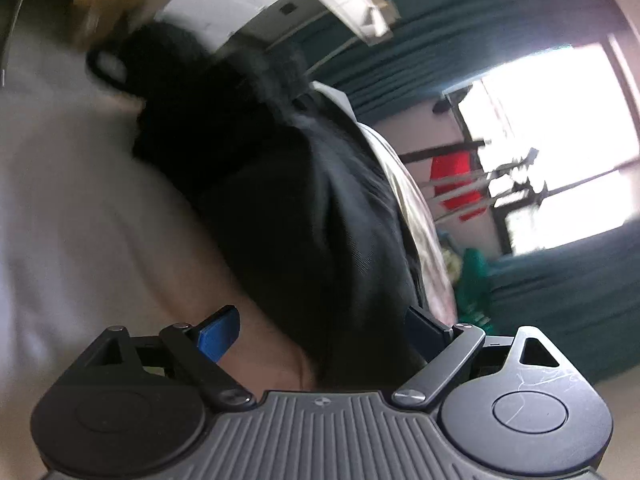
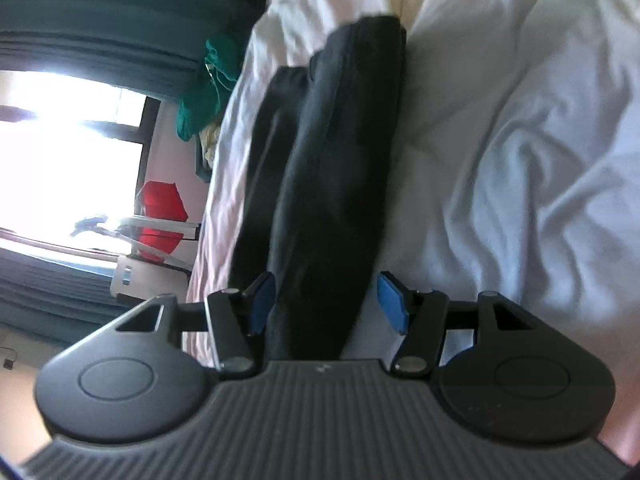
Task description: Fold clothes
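Observation:
A black garment (image 1: 280,200) lies bunched on the white bedsheet (image 1: 80,200). Its near end runs in between the blue pads (image 1: 218,334) of my left gripper (image 1: 320,332). That gripper stands wide open and neither pad presses on the cloth. In the right wrist view the same black garment (image 2: 340,160) is a long folded strip on the sheet (image 2: 520,160). My right gripper (image 2: 326,304) is open around the strip's near end. The left pad sits close beside the cloth, and a gap of sheet shows before the right pad (image 2: 392,304).
The bed edge drops off toward a bright window (image 2: 60,168) with teal curtains (image 2: 100,20). A red object (image 2: 162,216) and a heap of green cloth (image 2: 204,92) lie past the edge. A blurred dark loop (image 1: 108,68) lies beyond the garment.

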A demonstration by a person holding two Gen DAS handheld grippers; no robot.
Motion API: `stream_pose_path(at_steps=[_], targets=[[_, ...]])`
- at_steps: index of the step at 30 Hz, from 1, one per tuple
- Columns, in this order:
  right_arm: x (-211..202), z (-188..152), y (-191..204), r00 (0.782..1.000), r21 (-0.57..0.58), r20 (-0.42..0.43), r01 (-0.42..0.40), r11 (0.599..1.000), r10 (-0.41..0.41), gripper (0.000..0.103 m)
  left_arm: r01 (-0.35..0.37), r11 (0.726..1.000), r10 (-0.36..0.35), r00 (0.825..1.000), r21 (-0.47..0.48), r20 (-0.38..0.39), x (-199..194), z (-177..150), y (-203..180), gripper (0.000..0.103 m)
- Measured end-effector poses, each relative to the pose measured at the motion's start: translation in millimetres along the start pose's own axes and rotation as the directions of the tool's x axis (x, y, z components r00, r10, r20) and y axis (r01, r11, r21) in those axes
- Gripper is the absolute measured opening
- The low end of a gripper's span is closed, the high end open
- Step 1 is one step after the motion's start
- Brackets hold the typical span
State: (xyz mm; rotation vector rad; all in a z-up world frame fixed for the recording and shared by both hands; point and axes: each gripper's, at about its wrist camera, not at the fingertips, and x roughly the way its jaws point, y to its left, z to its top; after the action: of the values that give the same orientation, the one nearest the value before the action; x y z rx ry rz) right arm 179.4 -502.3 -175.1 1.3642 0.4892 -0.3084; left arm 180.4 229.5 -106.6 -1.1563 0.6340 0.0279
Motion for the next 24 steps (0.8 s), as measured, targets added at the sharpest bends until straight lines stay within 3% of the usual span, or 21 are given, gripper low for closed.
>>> stream_pose_path(at_steps=[2, 5, 8, 11, 13, 14, 16, 19, 24], targets=[[16.5, 2.2, -4.6, 1.0, 0.01, -0.002, -0.024, 1.0, 0.024, 0.058, 0.022, 0.998, -0.021, 0.999, -0.051, 0.025, 14.1, 6.3, 9.4, 0.091], [34.3, 7.2, 1.7, 0.997, -0.034, 0.056, -0.06, 0.998, 0.062, 0.059, 0.061, 0.998, -0.06, 0.997, -0.016, 0.057, 31.6, 17.6, 2.5, 0.094], [50.4, 16.4, 8.9, 0.989, -0.094, 0.125, -0.073, 0.993, 0.084, 0.058, 0.045, 0.999, -0.046, 0.996, 0.014, 0.073, 46.8, 26.7, -3.9, 0.095], [59.5, 26.7, 11.4, 0.977, -0.141, 0.192, -0.061, 0.988, 0.088, 0.054, 0.041, 0.999, -0.039, 0.993, -0.015, 0.113, 54.6, 31.3, 1.3, 0.09], [64.5, 27.4, 13.6, 0.966, -0.159, 0.242, -0.049, 0.986, 0.087, 0.048, 0.04, 0.998, -0.035, 0.991, -0.039, 0.133, 57.2, 32.7, 3.9, 0.076], [67.5, 27.1, 16.0, 0.962, -0.172, 0.265, -0.027, 0.985, 0.073, 0.043, 0.037, 0.998, -0.03, 0.99, -0.048, 0.137, 58.5, 34.5, 5.4, 0.071], [71.6, 22.7, 22.1, 0.949, -0.2, 0.314, 0.034, 0.979, 0.031, 0.032, 0.04, 0.997, -0.029, 0.988, -0.066, 0.151, 58.2, 37.3, 10.7, 0.049], [71.6, 17.5, 28.6, 0.934, -0.18, 0.357, 0.072, 0.981, -0.003, 0.016, 0.035, 0.997, -0.023, 0.985, -0.062, 0.173, 51.4, 35.0, 11.6, 0.031], [38.2, 13.1, 37.6, 0.924, -0.172, 0.38, 0.035, 0.985, 0.034, 0.012, 0.051, 0.998, -0.041, 0.976, -0.041, 0.213, 23.1, 24.5, 1.5, 0.021]])
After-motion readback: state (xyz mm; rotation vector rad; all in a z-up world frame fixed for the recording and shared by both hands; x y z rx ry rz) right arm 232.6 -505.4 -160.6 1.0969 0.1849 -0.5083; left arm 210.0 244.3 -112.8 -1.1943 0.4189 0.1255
